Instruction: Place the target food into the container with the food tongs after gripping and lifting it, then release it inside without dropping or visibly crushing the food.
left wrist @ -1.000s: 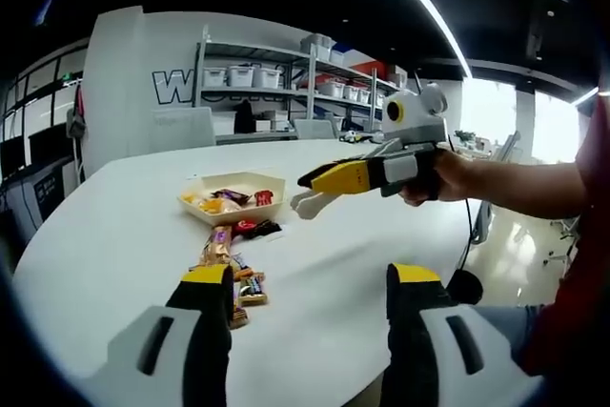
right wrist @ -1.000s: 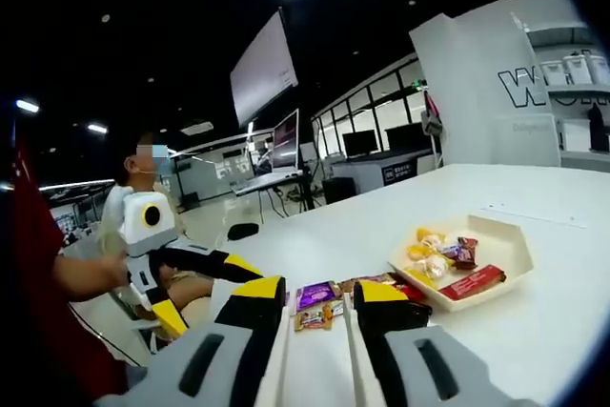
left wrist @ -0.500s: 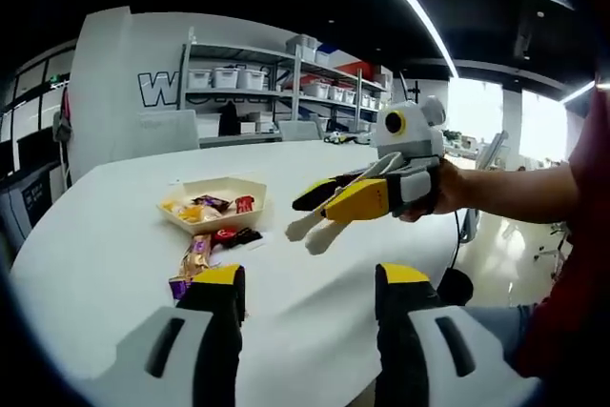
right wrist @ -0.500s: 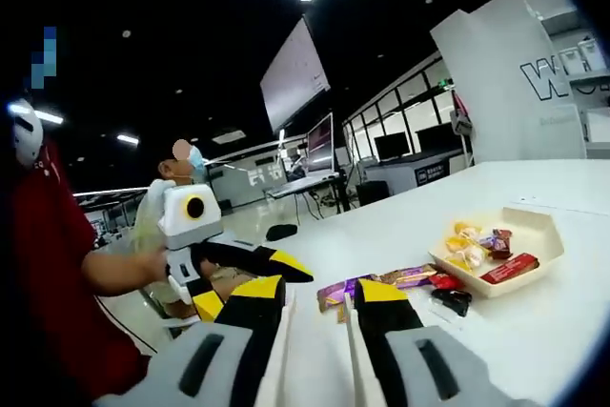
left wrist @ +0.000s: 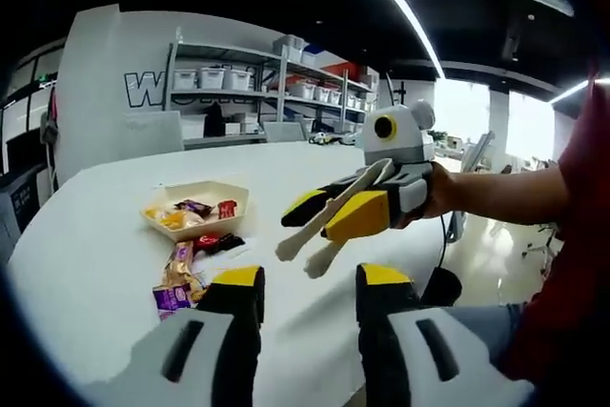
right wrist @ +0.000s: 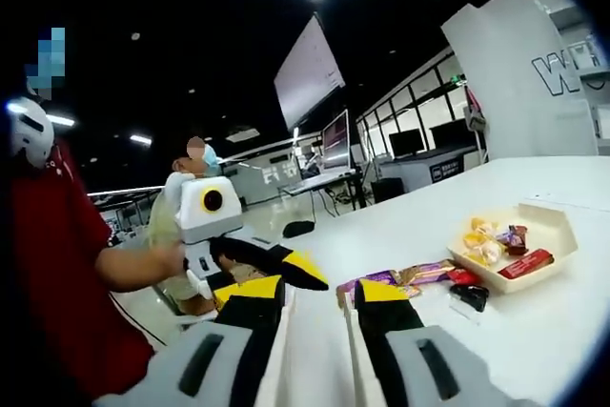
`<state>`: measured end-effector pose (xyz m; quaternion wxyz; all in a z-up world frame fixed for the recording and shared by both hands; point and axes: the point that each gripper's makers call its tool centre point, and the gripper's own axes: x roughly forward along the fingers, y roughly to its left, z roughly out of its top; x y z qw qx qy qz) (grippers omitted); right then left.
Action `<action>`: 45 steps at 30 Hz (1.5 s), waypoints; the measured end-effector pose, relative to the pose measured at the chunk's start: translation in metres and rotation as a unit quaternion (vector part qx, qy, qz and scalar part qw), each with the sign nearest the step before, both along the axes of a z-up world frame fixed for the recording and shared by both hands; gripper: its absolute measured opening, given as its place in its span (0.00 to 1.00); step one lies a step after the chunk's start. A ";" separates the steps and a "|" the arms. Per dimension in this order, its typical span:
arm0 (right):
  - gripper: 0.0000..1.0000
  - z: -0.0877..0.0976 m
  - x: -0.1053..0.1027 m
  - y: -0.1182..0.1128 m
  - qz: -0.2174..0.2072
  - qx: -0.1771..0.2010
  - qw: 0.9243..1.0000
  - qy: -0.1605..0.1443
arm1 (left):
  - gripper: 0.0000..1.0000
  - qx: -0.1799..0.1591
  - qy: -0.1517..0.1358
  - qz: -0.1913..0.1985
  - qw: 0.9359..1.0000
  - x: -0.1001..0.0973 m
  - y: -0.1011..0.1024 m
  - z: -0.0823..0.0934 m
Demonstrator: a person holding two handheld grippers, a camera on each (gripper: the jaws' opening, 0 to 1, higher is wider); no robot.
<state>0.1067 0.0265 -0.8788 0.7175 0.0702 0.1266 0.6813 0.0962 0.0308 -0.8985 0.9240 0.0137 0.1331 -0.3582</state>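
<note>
White food tongs (left wrist: 291,245) sit in my right gripper (left wrist: 331,213), which is shut on them above the white table (left wrist: 95,235); the tong tips are slightly apart and carry nothing. In the right gripper view the tong arms (right wrist: 285,335) run between my right gripper's (right wrist: 316,295) jaws. A beige container (left wrist: 195,207) (right wrist: 558,226) holds several wrapped snacks. More wrapped snacks (left wrist: 176,278) (right wrist: 410,274) lie loose in front of it. My left gripper (left wrist: 310,288) is open with nothing in it, near the table edge; the left gripper (right wrist: 291,269) also appears at left, held by a hand.
A red and black packet (left wrist: 214,240) (right wrist: 469,291) lies between the loose snacks and the container. Shelves with white bins (left wrist: 238,78) stand behind the table. A seated person (right wrist: 195,154) and monitors (right wrist: 338,131) are beyond the table's edge.
My left jaws have come closer together. The right gripper with the tongs has sunk lower and nearer, and the tong tips have spread. Both cameras shifted.
</note>
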 end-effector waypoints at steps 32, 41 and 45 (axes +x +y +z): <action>0.28 0.027 -0.032 0.001 0.068 0.055 0.994 0.059 | 0.05 -0.181 0.019 -0.120 0.976 -0.036 -0.026 0.032; 0.35 0.035 -0.022 0.009 0.035 0.073 0.987 0.136 | 0.01 -0.204 -0.019 -0.131 0.970 -0.038 -0.030 0.044; 0.30 0.039 -0.028 0.007 0.049 0.084 0.986 0.136 | 0.01 -0.206 -0.021 -0.134 0.969 -0.037 -0.027 0.044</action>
